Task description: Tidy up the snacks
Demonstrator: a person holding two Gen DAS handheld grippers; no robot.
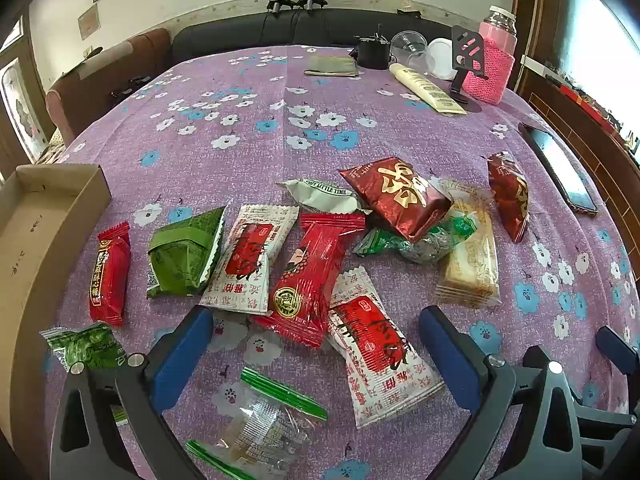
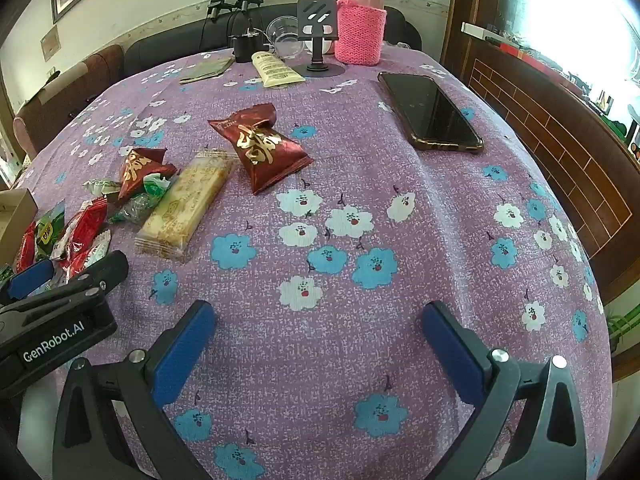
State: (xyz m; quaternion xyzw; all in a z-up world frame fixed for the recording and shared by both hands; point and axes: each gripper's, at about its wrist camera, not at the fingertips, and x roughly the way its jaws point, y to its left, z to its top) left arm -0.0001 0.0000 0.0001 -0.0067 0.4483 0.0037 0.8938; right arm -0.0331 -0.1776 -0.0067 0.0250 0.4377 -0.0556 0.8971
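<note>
Round table under a purple woven cloth (image 2: 360, 152) printed with white and blue flowers, creased along its fold lines. Dark sofa (image 1: 256, 32) behind the far edge, pale wall with a patterned border strip, brick-pattern wood panel (image 2: 560, 128) on the right, bright window glare beyond. Far side of table: flask in a pink knitted sleeve (image 2: 360, 34), black phone stand (image 2: 318, 20), cream tube (image 2: 276, 68) lying flat, clear plastic cups. Glossy black phone (image 2: 430, 112) lies face up, right side. Snacks scattered mid-table, left of centre: crinkly foil and plastic wrappers; a dark red pillow pack with gold characters (image 1: 396, 196) rests on a green-and-silver packet; long tan wafer pack (image 1: 470, 256) beside it; white-and-red sachets (image 1: 252, 258), a bright red bar (image 1: 310, 276), a green pouch (image 1: 184, 256). Open cardboard box (image 1: 28, 236), plain brown, sits at the left edge, near the pile. Left gripper (image 1: 316, 344) spread wide above the nearest packets, blue pads, gripping nothing. Right gripper (image 2: 318, 342) spread wide over bare cloth, well apart from the snacks.
</note>
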